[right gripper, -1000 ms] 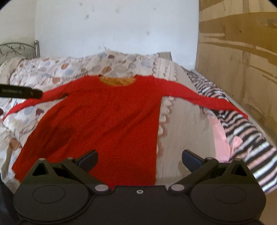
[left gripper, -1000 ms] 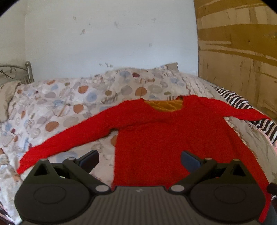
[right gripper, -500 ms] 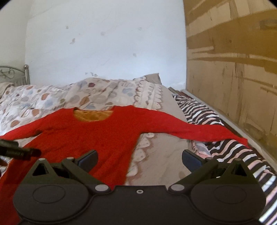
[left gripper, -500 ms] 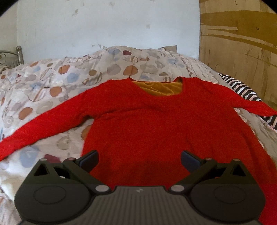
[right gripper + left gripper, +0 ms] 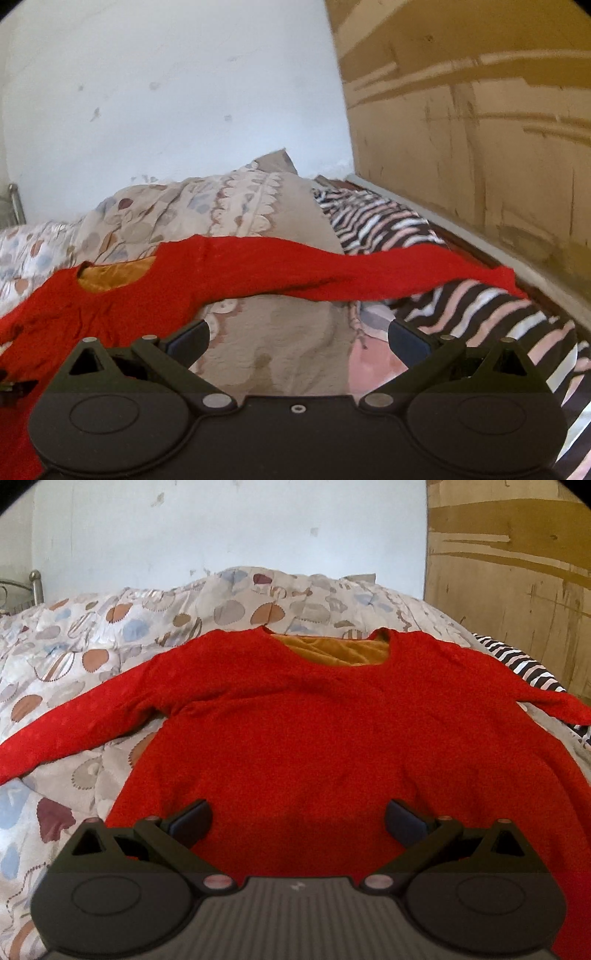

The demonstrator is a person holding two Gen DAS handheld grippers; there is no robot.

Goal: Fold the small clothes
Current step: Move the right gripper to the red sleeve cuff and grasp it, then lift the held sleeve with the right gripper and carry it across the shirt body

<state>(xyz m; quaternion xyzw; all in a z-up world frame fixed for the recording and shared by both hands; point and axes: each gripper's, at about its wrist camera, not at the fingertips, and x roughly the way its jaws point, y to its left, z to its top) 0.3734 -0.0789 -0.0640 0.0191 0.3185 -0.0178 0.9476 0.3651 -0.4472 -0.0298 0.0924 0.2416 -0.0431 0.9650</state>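
Left tool [image 5: 297,818] spread, patterned quilt [image 5: 74,657], white wall [image 5: 221,524]

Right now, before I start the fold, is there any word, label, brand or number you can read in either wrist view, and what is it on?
No readable text in either view.
Small pale mark on the left tool body: a logo shape, too small to read.
Red top: no tag or print visible.
Patterned quilt and striped blanket: patterns only, no lettering.
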